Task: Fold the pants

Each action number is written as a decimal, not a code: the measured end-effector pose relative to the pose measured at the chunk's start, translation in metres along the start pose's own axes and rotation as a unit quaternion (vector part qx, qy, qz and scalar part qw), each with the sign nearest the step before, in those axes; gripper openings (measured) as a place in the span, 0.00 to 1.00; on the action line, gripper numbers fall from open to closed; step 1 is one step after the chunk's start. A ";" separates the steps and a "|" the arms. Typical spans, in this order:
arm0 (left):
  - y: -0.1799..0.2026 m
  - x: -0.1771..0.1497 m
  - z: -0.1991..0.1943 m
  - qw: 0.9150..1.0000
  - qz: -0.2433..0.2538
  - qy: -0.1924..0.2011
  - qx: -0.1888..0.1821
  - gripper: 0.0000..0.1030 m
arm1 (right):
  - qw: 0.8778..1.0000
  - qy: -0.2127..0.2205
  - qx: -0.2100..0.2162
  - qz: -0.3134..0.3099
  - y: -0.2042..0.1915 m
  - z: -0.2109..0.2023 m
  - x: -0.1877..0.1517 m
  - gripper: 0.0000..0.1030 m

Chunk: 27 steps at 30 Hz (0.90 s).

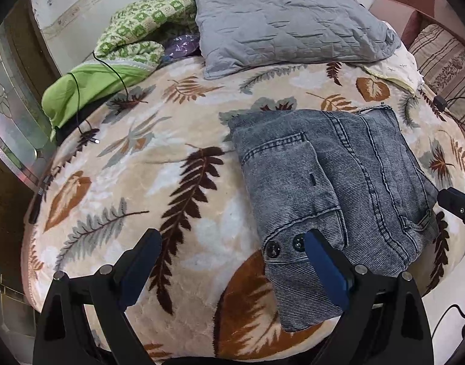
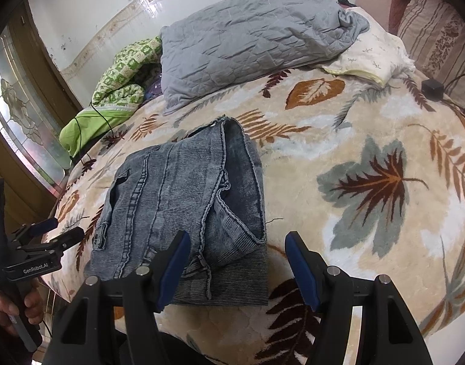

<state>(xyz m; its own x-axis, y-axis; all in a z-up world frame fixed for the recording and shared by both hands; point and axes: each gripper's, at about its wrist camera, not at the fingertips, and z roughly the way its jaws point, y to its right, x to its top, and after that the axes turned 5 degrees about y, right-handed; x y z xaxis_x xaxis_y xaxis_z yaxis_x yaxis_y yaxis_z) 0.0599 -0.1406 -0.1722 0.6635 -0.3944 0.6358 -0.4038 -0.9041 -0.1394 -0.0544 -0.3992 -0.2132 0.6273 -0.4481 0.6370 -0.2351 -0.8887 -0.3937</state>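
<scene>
Grey washed denim pants [image 1: 332, 188] lie folded into a thick rectangle on the leaf-patterned blanket [image 1: 141, 182] of a bed. Their waistband with two dark buttons [image 1: 285, 245] points toward me. My left gripper [image 1: 232, 258] hovers open at the pants' near left corner, its right finger [image 1: 323, 270] over the waistband. In the right wrist view the same pants [image 2: 184, 200] sit left of centre. My right gripper [image 2: 238, 261] is open over their near right corner, the pads not pressing on the cloth. A hand [image 2: 10, 307] holds the left gripper [image 2: 60, 229] at the pants' left side.
A grey quilted pillow [image 1: 290, 21] and a white pillow [image 2: 372, 57] lie at the far side of the bed. A green patterned blanket [image 1: 135, 33] with a black cable [image 1: 77, 91] is at the far left. A black adapter [image 2: 432, 88] and a striped cushion [image 2: 439, 30] are at the right.
</scene>
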 end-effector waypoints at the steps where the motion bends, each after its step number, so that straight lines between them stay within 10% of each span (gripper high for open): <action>1: 0.000 0.000 0.002 1.000 -0.002 -0.002 -0.005 0.92 | 1.000 -0.001 0.002 0.002 0.001 0.000 0.000 0.66; 15: -0.005 0.024 0.044 0.992 -0.038 -0.025 -0.114 0.92 | 0.996 -0.038 0.068 0.035 0.016 0.041 0.028 0.66; 27: 0.009 0.020 0.066 0.969 -0.061 -0.038 -0.237 0.92 | 0.982 -0.101 0.142 0.069 0.002 0.087 0.024 0.68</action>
<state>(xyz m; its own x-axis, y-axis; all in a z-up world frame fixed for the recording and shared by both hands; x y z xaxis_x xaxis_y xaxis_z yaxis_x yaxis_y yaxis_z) 0.1111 -0.1670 -0.2113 0.7621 -0.3164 0.5649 -0.5513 -0.7745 0.3100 0.0246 -0.4033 -0.2562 0.7453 -0.5084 0.4313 -0.1296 -0.7450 -0.6544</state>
